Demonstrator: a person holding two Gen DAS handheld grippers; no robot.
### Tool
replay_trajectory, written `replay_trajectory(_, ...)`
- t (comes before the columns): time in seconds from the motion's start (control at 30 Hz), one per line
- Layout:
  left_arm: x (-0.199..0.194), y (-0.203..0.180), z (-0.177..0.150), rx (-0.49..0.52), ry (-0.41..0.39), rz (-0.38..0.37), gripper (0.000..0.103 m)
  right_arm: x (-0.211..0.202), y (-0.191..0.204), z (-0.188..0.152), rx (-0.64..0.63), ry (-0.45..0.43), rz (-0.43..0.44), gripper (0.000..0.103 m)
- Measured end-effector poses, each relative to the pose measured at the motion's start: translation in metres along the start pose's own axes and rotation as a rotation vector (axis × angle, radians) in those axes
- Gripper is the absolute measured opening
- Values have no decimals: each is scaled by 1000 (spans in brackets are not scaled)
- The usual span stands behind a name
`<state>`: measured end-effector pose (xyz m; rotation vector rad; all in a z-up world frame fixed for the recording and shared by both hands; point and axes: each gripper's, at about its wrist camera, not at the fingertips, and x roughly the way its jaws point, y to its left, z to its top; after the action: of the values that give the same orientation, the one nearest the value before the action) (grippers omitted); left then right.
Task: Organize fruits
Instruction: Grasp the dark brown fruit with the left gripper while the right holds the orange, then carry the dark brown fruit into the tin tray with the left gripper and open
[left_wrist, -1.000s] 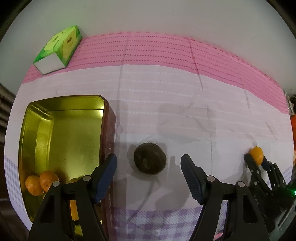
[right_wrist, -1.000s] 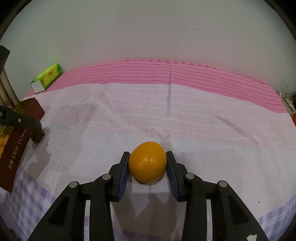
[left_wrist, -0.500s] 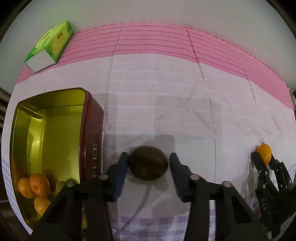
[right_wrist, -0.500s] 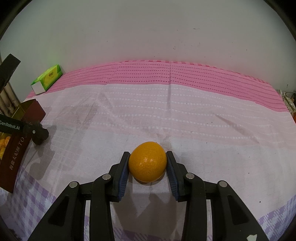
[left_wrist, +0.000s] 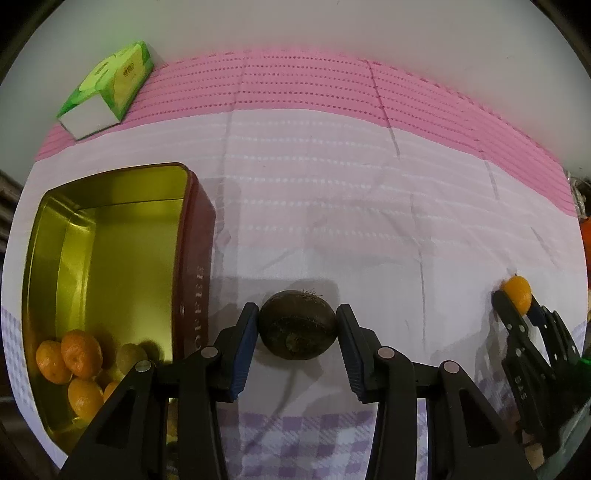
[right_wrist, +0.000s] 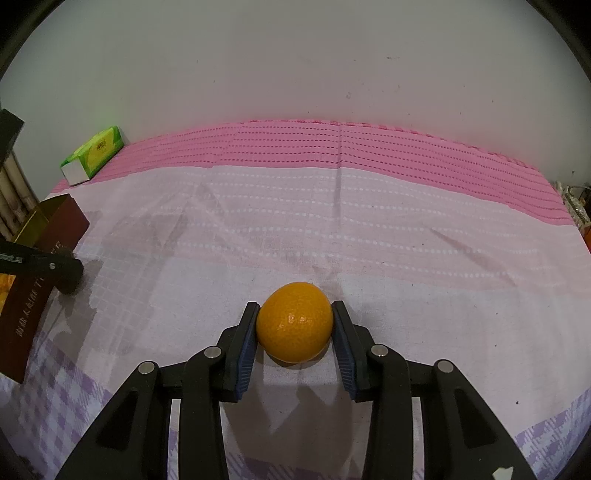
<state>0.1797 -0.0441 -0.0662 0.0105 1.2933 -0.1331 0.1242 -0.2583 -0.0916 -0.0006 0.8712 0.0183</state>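
Left wrist: your left gripper (left_wrist: 297, 326) clamps the dark fruit (left_wrist: 296, 324) just right of the tin (left_wrist: 110, 280), while your right gripper (right_wrist: 294, 325) clamps an orange (right_wrist: 294, 321).

Your tin (left_wrist: 192, 236) sits on the desk (left_wrist: 332, 206) at left w/ several small fruits (left_wrist: 79, 354) in its near end. Just right of it — the dark fruit (left_wrist: 297, 325). Tissue box (left_wrist: 109, 88) lies behind the tin, far left. Orange (right_wrist: 294, 321) — well right of the dark fruit.
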Motion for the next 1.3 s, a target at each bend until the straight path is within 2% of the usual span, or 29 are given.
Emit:
replay_trajectory(0.53,-50,6,-15,12,-89,-15,44,2,4,1,-19,4,-19,37)
replay_trajectory(0.83,-67,39,-21,-16,-114,31,44,2,5,1,-19,4,-19,37)
replay_trajectory(1.3,-64,103,-41,-94,-104,111,44,3,5,1,-26,4,-24,37)
